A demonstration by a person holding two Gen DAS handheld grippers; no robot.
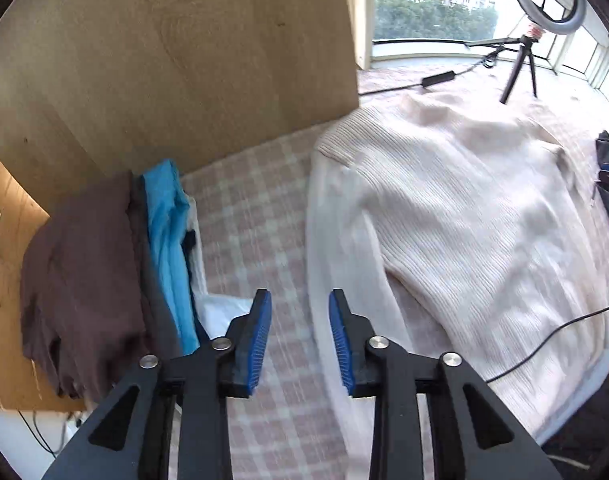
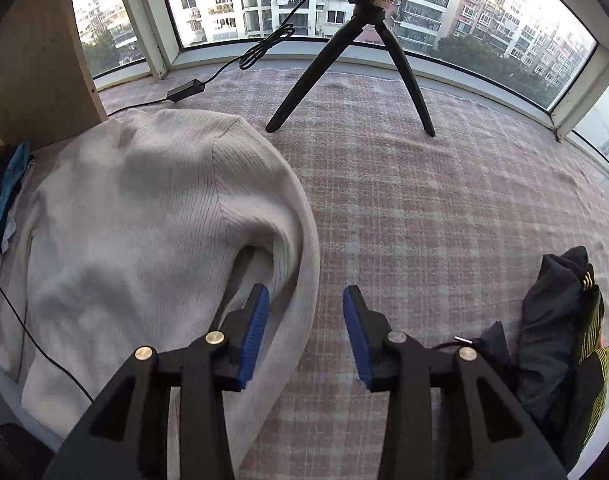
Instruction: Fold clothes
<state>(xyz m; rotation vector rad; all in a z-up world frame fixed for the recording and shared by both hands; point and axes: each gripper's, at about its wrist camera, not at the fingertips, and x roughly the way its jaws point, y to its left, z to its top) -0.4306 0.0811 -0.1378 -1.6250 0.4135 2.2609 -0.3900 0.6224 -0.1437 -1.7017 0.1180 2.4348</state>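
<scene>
Both claws hang over the pink checked blanket (image 2: 424, 208), spread and empty. The left claw (image 1: 300, 338) has the cream ribbed knit sweater (image 1: 464, 216) lying flat just to its right and a pile of brown and blue clothes (image 1: 104, 264) to its left. The right claw (image 2: 306, 334) hovers beside the sweater's sleeve, a dark bundled garment (image 2: 556, 344) off to its right.

A pink-and-white checked blanket (image 2: 424, 208) is covering the surface that runs to the window edge. A cream ribbed sweater (image 2: 144, 208) is lying spread on it, a black tripod (image 2: 344, 72) is standing near the window edge, and a cable with its adapter (image 2: 184, 91) is trailing beside it. Folded brown and blue clothes (image 1: 104, 264) are sitting at the wooden-panel edge, a dark garment (image 2: 556, 340) at the opposite edge.
</scene>
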